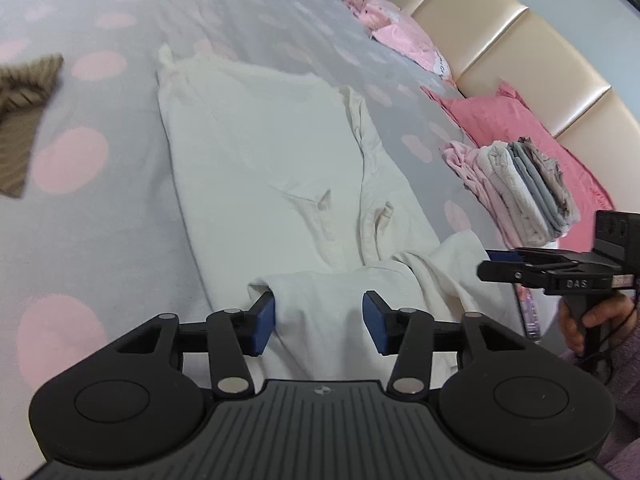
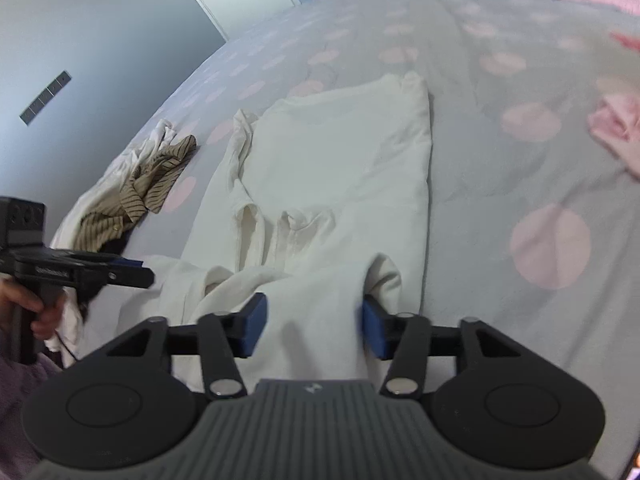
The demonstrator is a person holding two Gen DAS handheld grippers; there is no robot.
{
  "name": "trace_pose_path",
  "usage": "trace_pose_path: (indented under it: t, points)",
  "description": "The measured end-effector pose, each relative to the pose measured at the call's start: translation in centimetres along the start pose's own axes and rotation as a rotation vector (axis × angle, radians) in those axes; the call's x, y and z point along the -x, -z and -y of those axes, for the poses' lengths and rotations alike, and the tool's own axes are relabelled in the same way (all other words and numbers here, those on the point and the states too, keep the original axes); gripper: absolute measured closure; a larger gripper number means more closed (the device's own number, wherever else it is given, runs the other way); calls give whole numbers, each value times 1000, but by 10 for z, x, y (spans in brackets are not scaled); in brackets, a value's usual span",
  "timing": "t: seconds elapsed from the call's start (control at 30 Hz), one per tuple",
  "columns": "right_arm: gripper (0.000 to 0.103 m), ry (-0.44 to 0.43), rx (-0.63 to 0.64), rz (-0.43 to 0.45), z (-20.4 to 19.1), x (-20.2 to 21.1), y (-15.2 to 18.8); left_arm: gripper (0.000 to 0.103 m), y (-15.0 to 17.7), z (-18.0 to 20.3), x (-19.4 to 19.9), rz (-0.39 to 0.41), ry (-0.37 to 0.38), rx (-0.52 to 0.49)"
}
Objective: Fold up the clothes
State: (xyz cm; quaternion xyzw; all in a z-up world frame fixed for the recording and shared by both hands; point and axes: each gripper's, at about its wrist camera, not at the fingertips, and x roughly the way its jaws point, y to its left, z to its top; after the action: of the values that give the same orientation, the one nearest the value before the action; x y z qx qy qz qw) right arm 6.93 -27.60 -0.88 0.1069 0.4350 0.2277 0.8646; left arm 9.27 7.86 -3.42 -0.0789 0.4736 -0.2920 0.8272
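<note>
Lying lengthwise on the dotted bedspread (image 1: pixel 120 24): white garment (image 1: pixel 260 152). Left gripper (image 1: pixel 319 322) and right gripper (image 2: pixel 313 326) both spread wide, straddling bunched near-edge fabric, not clamping.

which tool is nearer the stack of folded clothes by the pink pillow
Right. The right tool sits just in front of the folded stack, while the left tool is further off, over the white garment's near end.
</note>
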Motion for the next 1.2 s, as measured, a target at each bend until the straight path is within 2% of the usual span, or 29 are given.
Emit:
trace_pose_path:
  t: [0.07,0.27,0.33,0.4,0.43,0.47,0.5,0.67,0.73,0.8,0.83,0.87,1.07,1.2]
  points:
    - [29,50,51,51,-12,10,11,57,7,10,14,60,-58,-39]
    - [29,220,220,155,-45,29,39,57,43,44,37,140,-133,-168]
    - [29,244,286,178,-58,34,49,57,56,58,39,143,-126,-224]
    - [29,231,324,197,-71,39,59,58,70,73,39,140,-108,-284]
    - [26,222,337,205,-77,41,64,58,75,80,39,133,-95,-307]
    - [18,216,346,211,-83,43,69,58,80,86,36,121,-80,-321]
    - [17,204,357,217,-89,45,75,58,87,91,33,110,-69,-328]
    - [17,112,452,181,-114,45,103,58,103,103,13,49,-53,-327]
    - [19,121,475,131,-121,39,111,58,104,103,5,27,-60,-330]
    - [41,146,486,83,-124,32,117,58,105,102,-3,5,-67,-333]
    - [62,156,486,57,-123,28,119,58,105,102,-8,-6,-70,-334]
    - [71,156,483,29,-120,24,120,58,106,102,-12,-17,-74,-336]
    - [71,193,434,-24,-100,-2,120,60,107,100,-38,-80,-97,-351]
    - [71,194,459,-3,-97,-17,117,63,112,99,-43,-51,-94,-390]
